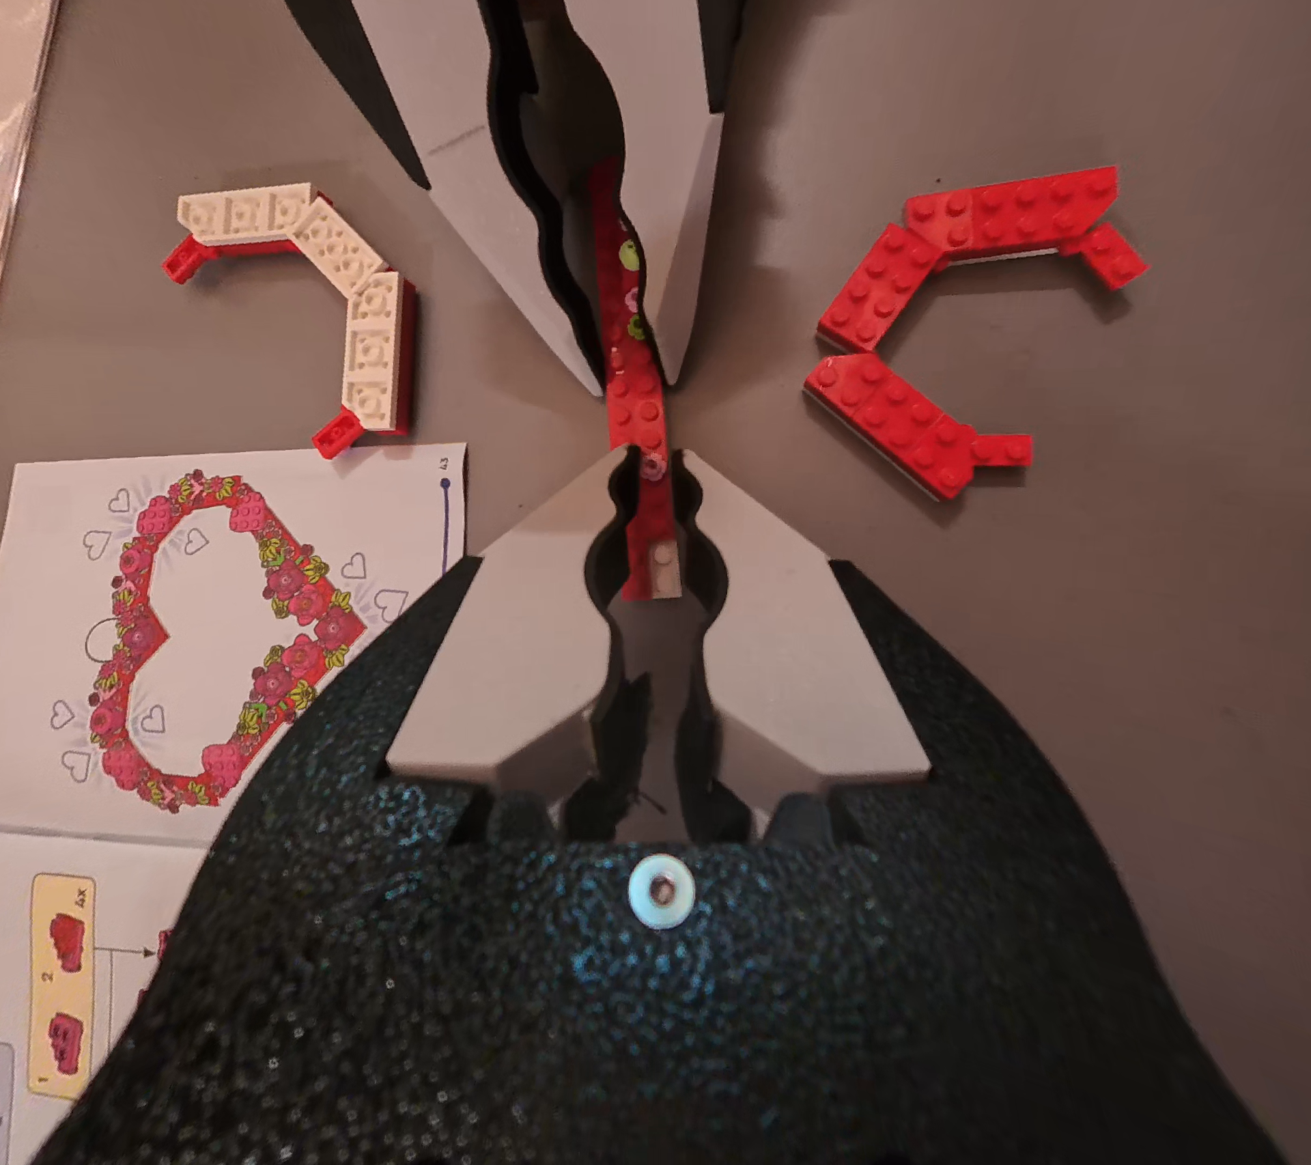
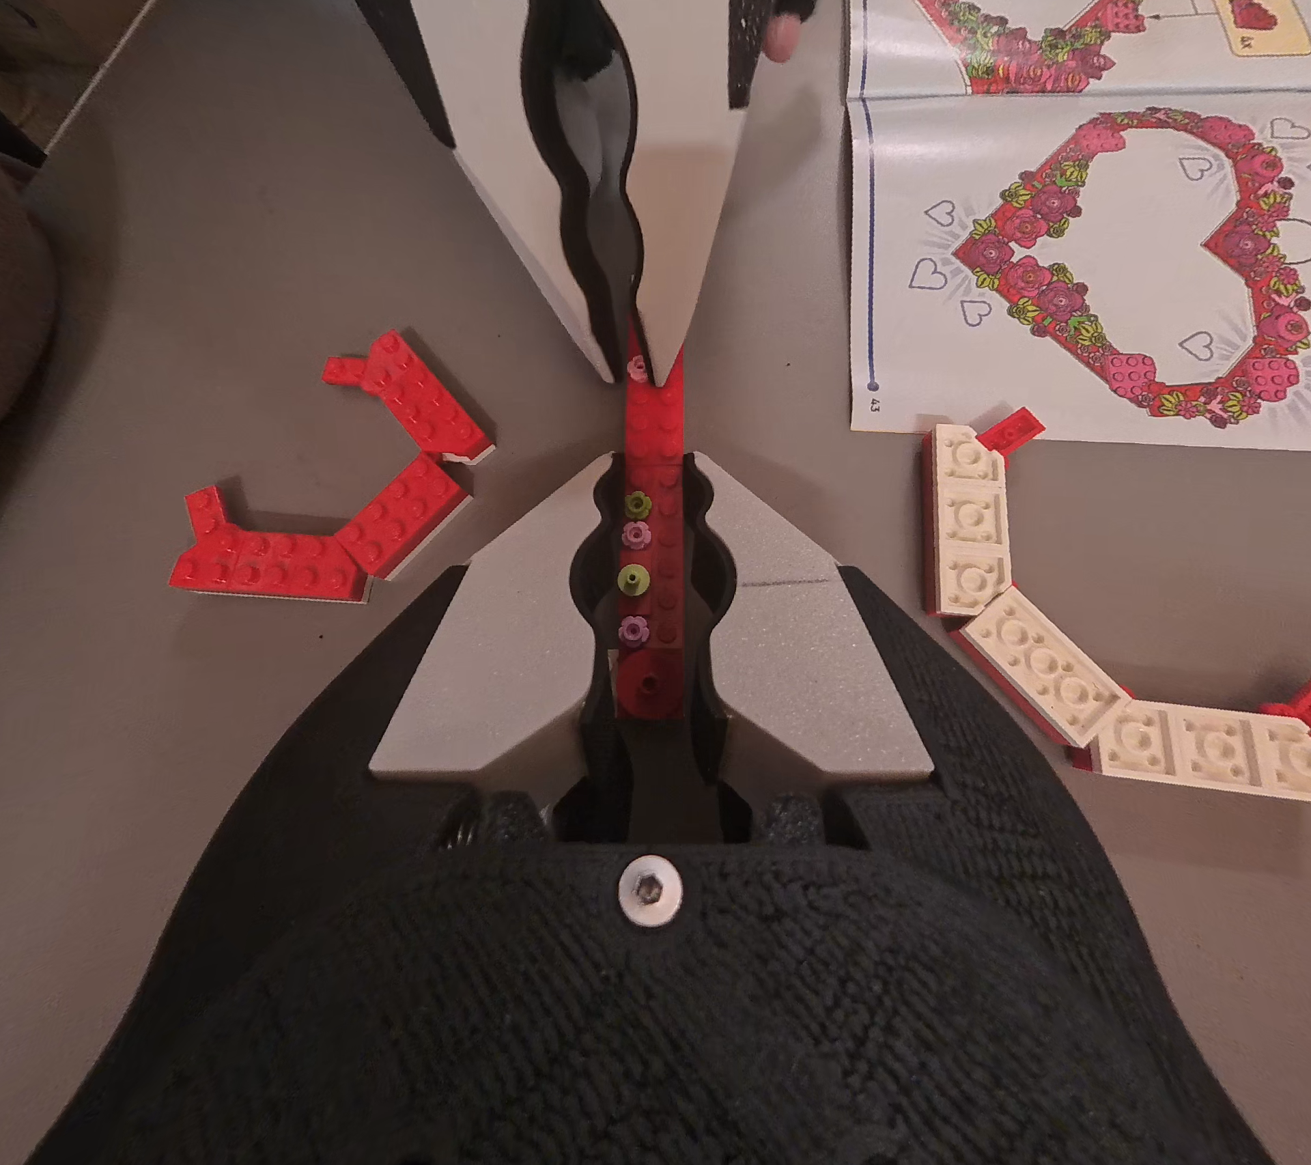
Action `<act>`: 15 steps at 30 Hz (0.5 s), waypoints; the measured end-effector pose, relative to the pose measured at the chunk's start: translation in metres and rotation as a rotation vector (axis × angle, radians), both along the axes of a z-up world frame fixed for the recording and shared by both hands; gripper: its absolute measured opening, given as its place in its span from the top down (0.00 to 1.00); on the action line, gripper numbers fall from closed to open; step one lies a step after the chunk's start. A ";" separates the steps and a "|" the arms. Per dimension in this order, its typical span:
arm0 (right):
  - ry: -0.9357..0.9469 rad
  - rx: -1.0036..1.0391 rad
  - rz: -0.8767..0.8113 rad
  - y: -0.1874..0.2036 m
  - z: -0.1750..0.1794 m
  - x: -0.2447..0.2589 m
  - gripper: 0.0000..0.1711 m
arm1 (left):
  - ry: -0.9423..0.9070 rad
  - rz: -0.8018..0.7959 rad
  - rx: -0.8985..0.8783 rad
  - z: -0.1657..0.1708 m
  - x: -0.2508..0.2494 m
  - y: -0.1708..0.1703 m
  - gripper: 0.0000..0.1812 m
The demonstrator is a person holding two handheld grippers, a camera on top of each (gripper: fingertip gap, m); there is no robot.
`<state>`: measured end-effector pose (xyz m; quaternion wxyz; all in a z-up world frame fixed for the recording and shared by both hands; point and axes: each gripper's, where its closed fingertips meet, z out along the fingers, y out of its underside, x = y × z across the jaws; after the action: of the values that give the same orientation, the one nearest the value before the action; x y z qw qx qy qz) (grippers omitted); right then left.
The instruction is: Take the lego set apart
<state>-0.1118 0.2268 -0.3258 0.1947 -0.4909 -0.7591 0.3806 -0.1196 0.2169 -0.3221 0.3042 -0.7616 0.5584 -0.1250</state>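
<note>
A narrow red lego strip [image 1: 633,404] with small green and pink flower studs is held above the table between both grippers, which face each other tip to tip. My left gripper [image 1: 654,457] is shut on one end of it, where a white plate shows under the red. My right gripper [image 2: 654,457] is shut on the other end of the strip [image 2: 653,421], with several flower studs lying between its fingers. The right gripper [image 1: 636,384] comes in from the top of the left wrist view, and the left gripper [image 2: 635,380] from the top of the right wrist view.
On the grey table [image 1: 1064,634] lie a red angled section [image 1: 979,223], a second red section [image 1: 915,421] and an upturned white-and-red curved section [image 1: 355,279]. An open instruction booklet [image 1: 213,599] with heart pictures lies beside them. The table edge [image 2: 128,24] is at far left. From the right gripper's tips to the upturned white-and-red curved section [image 1: 355,279] is close to 8 cm. The right camera catches it too, in the right wrist view [image 2: 1000,612].
</note>
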 end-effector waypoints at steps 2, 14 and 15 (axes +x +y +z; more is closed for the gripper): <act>0.000 0.000 0.000 0.000 0.000 0.000 0.91 | 0.005 0.005 -0.009 -0.001 0.000 0.001 0.97; -0.002 0.035 0.003 -0.001 -0.001 -0.001 0.91 | -0.133 0.171 0.072 0.056 -0.030 0.011 1.00; -0.002 0.029 0.001 -0.001 -0.001 -0.001 0.91 | -0.117 0.214 0.072 0.060 -0.042 0.011 1.00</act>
<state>-0.1128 0.2259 -0.3268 0.2007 -0.4881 -0.7650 0.3691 -0.1615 0.2275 -0.2619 0.3750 -0.7967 0.4595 -0.1161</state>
